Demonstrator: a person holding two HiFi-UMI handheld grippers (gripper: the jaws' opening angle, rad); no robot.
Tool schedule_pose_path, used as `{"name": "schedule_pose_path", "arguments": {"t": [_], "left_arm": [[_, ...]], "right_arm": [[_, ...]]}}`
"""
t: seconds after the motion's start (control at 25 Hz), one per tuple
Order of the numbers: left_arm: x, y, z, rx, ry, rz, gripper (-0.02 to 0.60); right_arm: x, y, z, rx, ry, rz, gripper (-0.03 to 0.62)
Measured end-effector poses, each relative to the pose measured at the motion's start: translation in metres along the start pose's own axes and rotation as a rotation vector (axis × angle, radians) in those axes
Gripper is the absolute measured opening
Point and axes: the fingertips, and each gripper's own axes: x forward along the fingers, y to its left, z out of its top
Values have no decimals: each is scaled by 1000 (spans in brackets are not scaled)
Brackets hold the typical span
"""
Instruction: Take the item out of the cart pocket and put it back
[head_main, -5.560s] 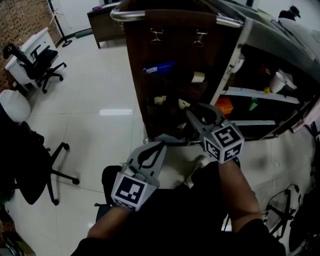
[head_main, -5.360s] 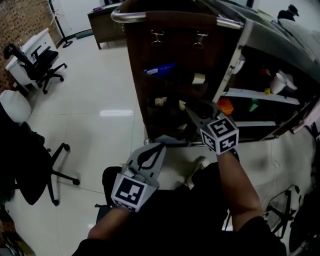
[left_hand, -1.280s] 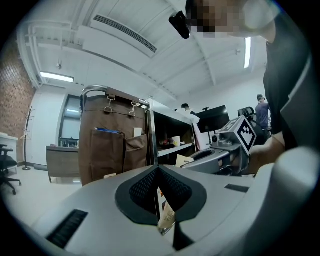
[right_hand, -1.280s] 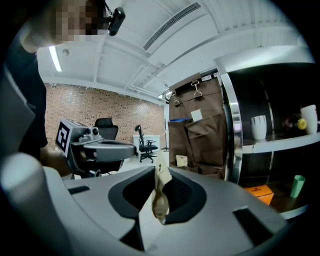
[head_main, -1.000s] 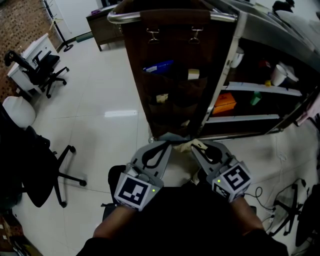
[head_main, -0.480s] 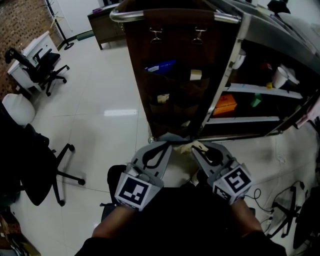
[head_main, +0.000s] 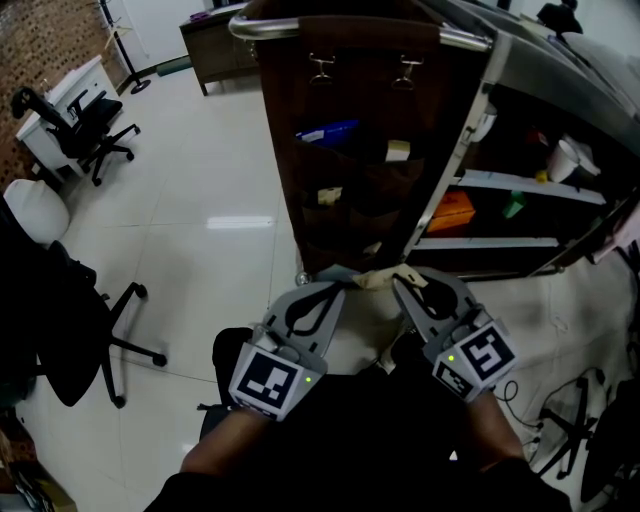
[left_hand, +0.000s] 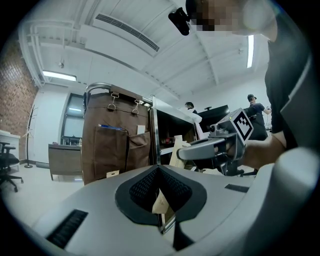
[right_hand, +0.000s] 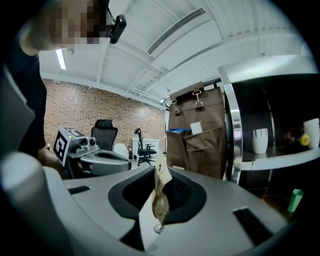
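Down in the head view, both grippers sit low in front of the cart (head_main: 468, 130), tips aimed at its brown pocket panel (head_main: 350, 200). The right gripper (head_main: 402, 283) is clamped on a small tan packet (head_main: 380, 278). So the packet is out of the pockets, and it pokes sideways toward the left gripper (head_main: 330, 290), whose tip is near it. Up in the pockets there's a blue item (head_main: 327, 131) and a white card (head_main: 397, 150), and a black office chair (head_main: 75, 130) stands off to the left on the shiny floor (head_main: 200, 260). Left gripper view: its jaws are pressed together at the tips and not on the packet. A pale sliver shows low in the gap and I honestly can't tell what it is. The right gripper shows over on the right with the packet at its tip, and the cart is behind. Right gripper view: the packet is pinched upright between the pads, a bit crumpled, with its top edge sticking up above the jaws. The left gripper is off to the left, and a white cup (right_hand: 260, 140) sits on a cart shelf at the right.
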Motion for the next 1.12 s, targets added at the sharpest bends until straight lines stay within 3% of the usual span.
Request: {"name": "schedule_pose_path", "arguments": {"t": [0.28,0.64,0.84,1.12], "left_arm": [[-2,2,1,0,-1,6,0],[-3,5,2,4,0,11,0],[-4,6,0,1,0,17,0],[-5,8,-3,-5,9,23,0]], "right_arm": [[5,-26,59,-129,-98,-68,71],[22,-58,98,-281,-128,-162,71],[42,-68,95,-362,-84,-165,72],[76,-83,64,-374,-25,-154,72]]}}
